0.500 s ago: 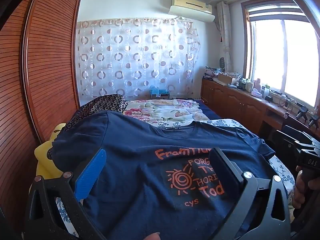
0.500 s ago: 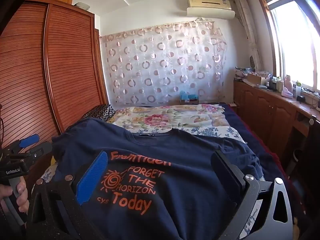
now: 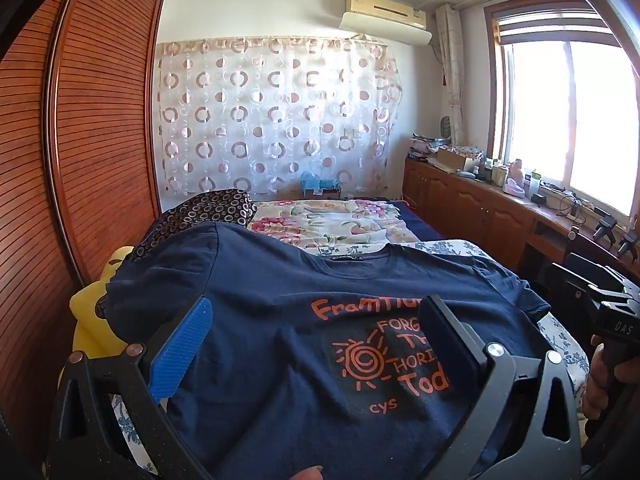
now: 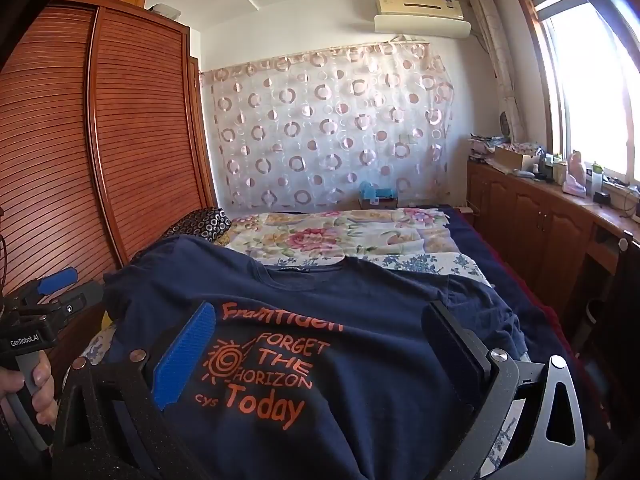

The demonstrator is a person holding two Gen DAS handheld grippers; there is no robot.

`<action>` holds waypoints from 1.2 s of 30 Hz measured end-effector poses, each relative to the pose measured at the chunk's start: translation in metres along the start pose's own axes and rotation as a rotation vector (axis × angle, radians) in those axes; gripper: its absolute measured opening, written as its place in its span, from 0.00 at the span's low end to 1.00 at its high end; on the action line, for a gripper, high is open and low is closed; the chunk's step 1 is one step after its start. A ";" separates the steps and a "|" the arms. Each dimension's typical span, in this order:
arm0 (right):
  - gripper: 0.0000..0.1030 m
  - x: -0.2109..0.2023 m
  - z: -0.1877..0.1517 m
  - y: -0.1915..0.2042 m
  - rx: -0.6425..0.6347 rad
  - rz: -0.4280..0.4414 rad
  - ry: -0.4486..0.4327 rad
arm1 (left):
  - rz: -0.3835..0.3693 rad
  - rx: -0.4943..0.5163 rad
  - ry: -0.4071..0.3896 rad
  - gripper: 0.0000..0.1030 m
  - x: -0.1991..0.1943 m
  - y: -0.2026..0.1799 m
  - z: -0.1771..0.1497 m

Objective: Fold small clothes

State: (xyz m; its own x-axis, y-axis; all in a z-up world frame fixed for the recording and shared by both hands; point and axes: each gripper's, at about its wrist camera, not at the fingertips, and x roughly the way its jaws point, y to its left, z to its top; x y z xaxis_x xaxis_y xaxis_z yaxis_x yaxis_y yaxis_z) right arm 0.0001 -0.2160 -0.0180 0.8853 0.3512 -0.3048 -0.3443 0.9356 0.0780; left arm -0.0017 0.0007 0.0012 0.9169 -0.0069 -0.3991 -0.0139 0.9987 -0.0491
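Observation:
A navy T-shirt (image 3: 280, 300) with orange print lies spread flat, front up, on the bed, collar at the far side; it also shows in the right wrist view (image 4: 360, 340). My left gripper (image 3: 316, 328) is open and empty, its jaws wide apart above the shirt's lower left part. My right gripper (image 4: 320, 332) is open and empty above the shirt's lower middle. The left gripper also shows at the left edge of the right wrist view (image 4: 56, 284), hand-held. The right gripper's body shows at the right edge of the left wrist view (image 3: 612, 320).
The bed carries a floral quilt (image 4: 340, 236) and a dark patterned pillow (image 3: 208, 212) beyond the shirt. A yellow object (image 3: 92, 320) sits at the bed's left edge. A wooden wardrobe (image 4: 100, 140) stands left, a cluttered low cabinet (image 4: 540, 208) under the window right.
Both views have tilted up and drawn back very slightly. The shirt and both open grippers stand as before.

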 end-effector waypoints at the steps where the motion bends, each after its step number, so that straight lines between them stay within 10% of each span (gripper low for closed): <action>1: 1.00 0.000 0.000 0.001 0.000 0.001 0.000 | 0.001 0.002 0.000 1.00 0.000 0.000 0.000; 36: 1.00 0.001 0.000 0.002 -0.003 0.002 0.002 | 0.007 0.022 -0.024 1.00 -0.015 0.005 0.015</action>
State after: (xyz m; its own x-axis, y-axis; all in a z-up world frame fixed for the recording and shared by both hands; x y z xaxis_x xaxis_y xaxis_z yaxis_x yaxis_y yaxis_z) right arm 0.0000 -0.2137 -0.0175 0.8842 0.3526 -0.3064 -0.3465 0.9350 0.0761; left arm -0.0095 0.0062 0.0204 0.9261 0.0009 -0.3773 -0.0118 0.9996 -0.0266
